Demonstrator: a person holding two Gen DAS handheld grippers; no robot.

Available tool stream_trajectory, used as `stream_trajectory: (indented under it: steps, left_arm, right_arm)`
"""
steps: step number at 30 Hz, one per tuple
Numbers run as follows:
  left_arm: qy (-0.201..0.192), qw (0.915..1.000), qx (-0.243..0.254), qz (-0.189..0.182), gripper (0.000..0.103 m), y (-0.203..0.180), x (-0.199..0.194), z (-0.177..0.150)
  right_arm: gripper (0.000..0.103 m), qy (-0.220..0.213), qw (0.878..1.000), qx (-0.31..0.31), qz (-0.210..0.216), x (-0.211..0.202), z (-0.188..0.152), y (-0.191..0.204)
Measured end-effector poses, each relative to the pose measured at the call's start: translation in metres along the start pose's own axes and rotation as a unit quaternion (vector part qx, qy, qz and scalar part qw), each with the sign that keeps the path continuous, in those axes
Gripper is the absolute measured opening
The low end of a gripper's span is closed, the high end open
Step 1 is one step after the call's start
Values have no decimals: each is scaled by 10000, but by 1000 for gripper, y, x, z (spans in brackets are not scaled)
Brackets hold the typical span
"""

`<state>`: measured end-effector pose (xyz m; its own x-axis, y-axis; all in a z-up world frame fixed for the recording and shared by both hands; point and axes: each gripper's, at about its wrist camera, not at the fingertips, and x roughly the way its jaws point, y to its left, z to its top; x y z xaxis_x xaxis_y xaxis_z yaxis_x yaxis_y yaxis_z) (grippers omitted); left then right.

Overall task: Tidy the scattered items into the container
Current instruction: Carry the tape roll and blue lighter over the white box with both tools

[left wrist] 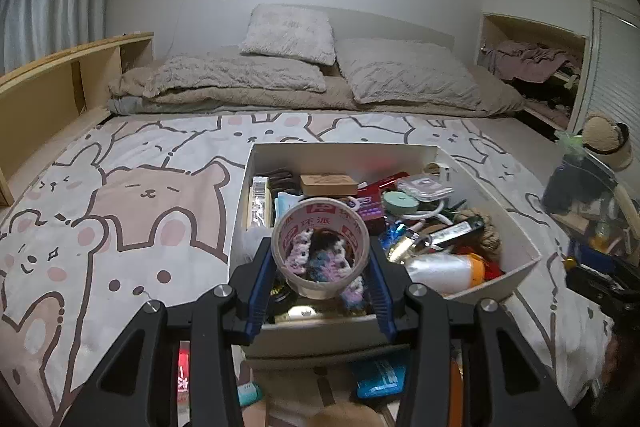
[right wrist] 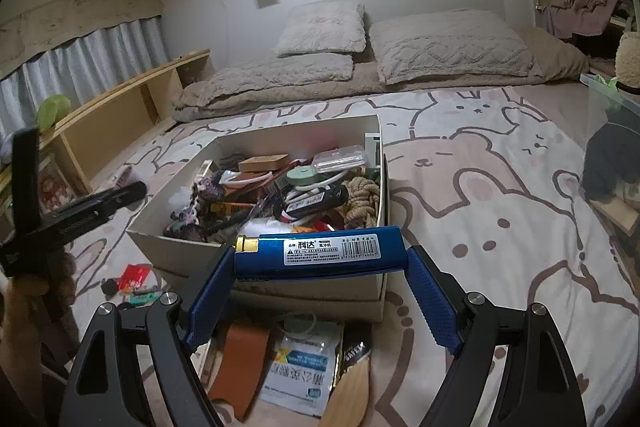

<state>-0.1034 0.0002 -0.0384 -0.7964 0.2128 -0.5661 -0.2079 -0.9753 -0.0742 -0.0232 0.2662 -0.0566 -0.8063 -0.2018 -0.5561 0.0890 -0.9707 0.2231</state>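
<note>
A white open box (left wrist: 520,269) sits on the bed, full of small items; it also shows in the right wrist view (right wrist: 176,247). My left gripper (left wrist: 320,267) is shut on a roll of tape (left wrist: 320,223) with red print and holds it over the box's near end. My right gripper (right wrist: 320,267) is shut on a long blue box-shaped item (right wrist: 320,253) with a white barcode label and a gold tip, just before the box's near wall. The left gripper (right wrist: 80,207) shows dark at the left of the right wrist view.
Loose items lie on the bed in front of the box: a white and blue packet (right wrist: 300,363), a brown leather piece (right wrist: 240,359), a wooden spoon (right wrist: 352,399), a red wrapper (right wrist: 134,277), a blue pack (left wrist: 380,373). A wooden shelf (right wrist: 120,115) runs along the left. Pillows (left wrist: 288,35) lie at the bed's head.
</note>
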Motion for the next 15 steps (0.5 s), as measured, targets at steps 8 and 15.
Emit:
stream_trajectory:
  steps: [8,15]
  left_arm:
    - [307,9994,-99,134,44,13,27,3]
    - [629,9978,-175,130,44,19,42,1]
  right_arm:
    - [85,-122,9998,156,19,8,19,1]
    - [85,-217,9994,231,107,13,39,5]
